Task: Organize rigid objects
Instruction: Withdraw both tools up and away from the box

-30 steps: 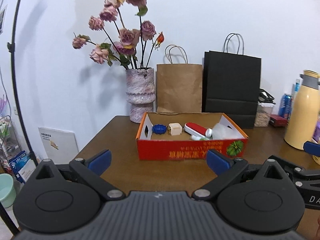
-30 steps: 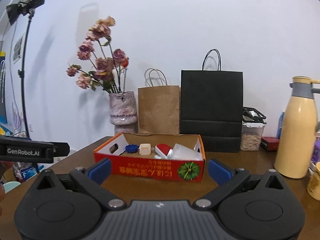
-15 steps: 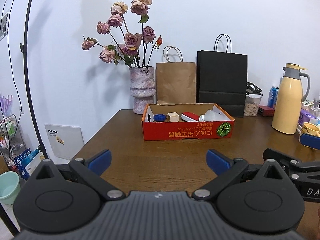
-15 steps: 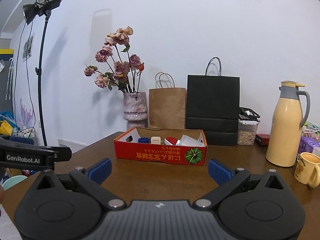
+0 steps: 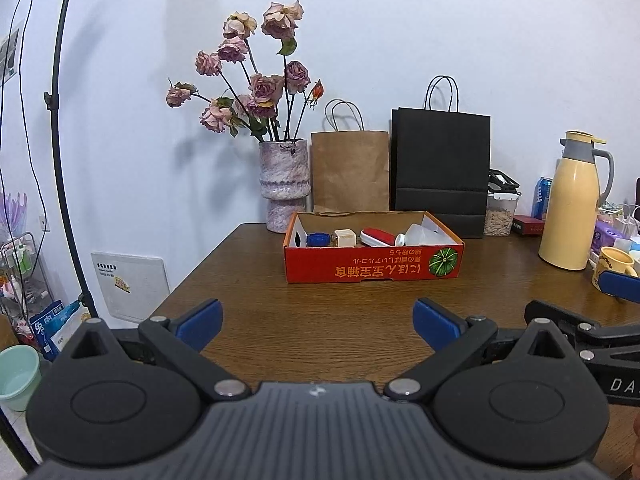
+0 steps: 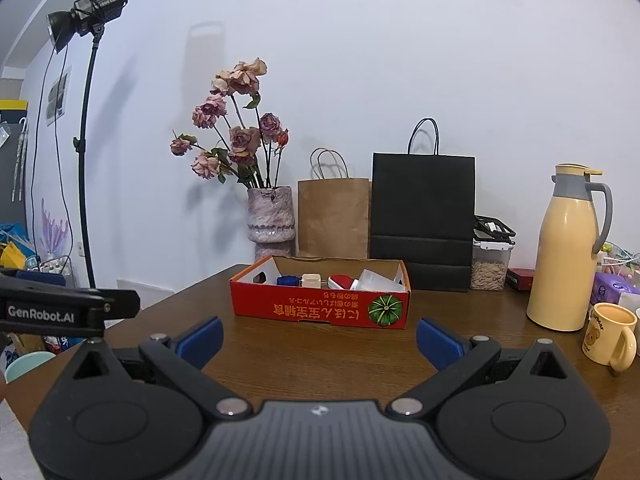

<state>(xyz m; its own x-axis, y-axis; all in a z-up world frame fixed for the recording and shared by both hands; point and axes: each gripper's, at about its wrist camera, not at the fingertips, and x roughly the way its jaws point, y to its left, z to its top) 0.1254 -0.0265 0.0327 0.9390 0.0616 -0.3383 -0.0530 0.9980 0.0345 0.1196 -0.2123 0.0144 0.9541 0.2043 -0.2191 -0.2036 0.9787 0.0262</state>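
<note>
The right wrist view shows the studio lamp (image 6: 90,10) on its stand; the left wrist view crops it and adds a green bucket (image 5: 18,376) on the floor. The brown wooden tabletop (image 5: 320,312) stands against a white wall, carrying a vase of roses (image 5: 284,186), two paper bags and a yellow thermos (image 6: 564,248). The red box (image 5: 374,254), holding small items, sits mid-tabletop, well ahead of both tools. Left tool (image 5: 316,318): fingers apart, empty. Right tool (image 6: 318,338): fingers apart, empty.

"GenRobot.AI" on the left hand-held gripper (image 6: 60,312); upside-down Japanese print on the red box (image 6: 320,312).
</note>
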